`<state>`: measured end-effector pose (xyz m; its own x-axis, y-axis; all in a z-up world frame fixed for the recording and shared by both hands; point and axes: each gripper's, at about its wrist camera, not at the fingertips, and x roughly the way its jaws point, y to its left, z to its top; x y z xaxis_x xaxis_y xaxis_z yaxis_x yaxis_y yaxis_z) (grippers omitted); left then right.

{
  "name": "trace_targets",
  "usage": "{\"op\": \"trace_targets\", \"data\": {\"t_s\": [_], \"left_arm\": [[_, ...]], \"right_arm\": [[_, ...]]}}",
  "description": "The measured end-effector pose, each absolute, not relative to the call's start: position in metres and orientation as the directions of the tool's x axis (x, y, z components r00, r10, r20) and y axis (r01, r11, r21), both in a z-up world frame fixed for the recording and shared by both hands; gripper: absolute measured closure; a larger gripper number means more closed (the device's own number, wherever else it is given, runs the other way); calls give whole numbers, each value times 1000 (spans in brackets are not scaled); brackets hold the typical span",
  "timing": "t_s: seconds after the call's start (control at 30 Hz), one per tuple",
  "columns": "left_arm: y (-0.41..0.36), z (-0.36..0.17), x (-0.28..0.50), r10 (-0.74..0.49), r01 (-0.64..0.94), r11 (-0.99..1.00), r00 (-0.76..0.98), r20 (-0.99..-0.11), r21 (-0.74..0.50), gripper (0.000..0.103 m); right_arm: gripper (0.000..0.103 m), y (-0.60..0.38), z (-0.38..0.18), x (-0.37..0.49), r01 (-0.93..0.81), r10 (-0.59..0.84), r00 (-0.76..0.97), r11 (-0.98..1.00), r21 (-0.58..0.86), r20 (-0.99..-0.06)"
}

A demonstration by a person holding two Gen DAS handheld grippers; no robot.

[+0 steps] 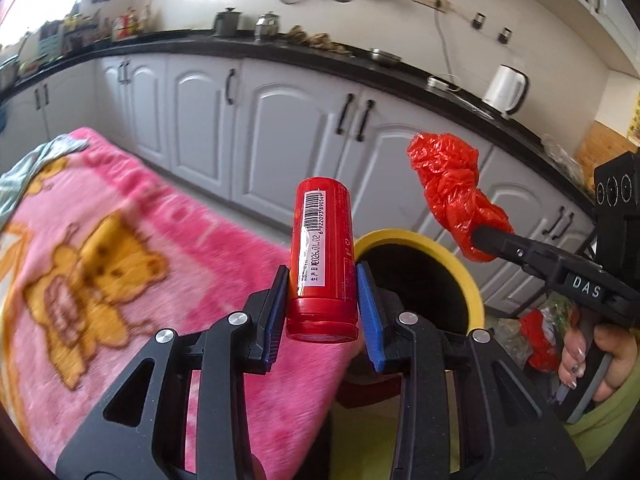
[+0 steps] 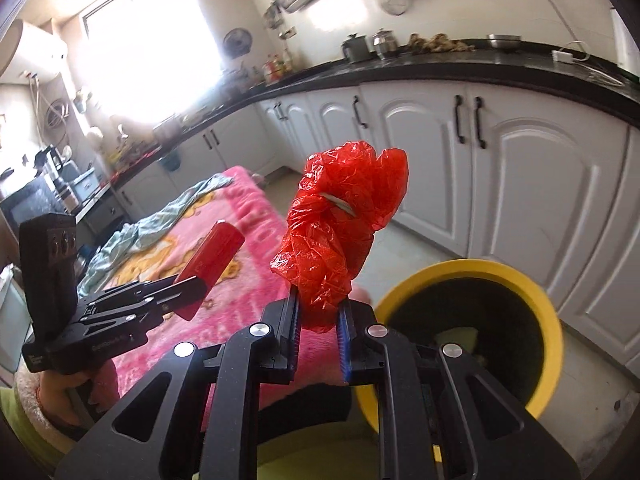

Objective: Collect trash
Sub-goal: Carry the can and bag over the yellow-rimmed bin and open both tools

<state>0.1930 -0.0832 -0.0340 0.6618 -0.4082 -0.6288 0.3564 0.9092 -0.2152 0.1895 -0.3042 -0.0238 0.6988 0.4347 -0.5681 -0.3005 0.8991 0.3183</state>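
While both of my tongs were already loaded, neither piece of trash had yet gone into the bin, so I judged the collecting roughly at its midpoint: the pick-ups were done and the drops were left. My left gripper was clenched on a red can, its blue pads pressed against the can's two sides near the capped end, the rest of the can sticking out ahead and upward, above the near edge of the pink blanket. My right gripper was pinched tight on a crumpled red plastic bag, which bulged up out of the jaws. The yellow-rimmed bin stood on the floor just beside the blanket's edge, in front of the white cupboards, its dark mouth open; something pale lay at its bottom, though I could not tell what. Both pieces hung short of that rim, the bag nearer to it, I reckoned. On the blanket I saw only a pale blue cloth toward the far edge, and whether that counted as trash I could not say. As for writing, the can carried a white label with a barcode and a row of digits beneath it, plus a printed date line I could only partly read; the side of my right tongs bore the letters DAS.
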Motion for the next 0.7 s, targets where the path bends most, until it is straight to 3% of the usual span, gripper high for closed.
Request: {"op": "trace_targets", "data": {"t_s": [0.7], "left_arm": [[-198,-44,226,-550,510,816,543,-634,-272,77]], "right_arm": [[88,-382,-42,157,-118,270,754,953,280,-599]]}}
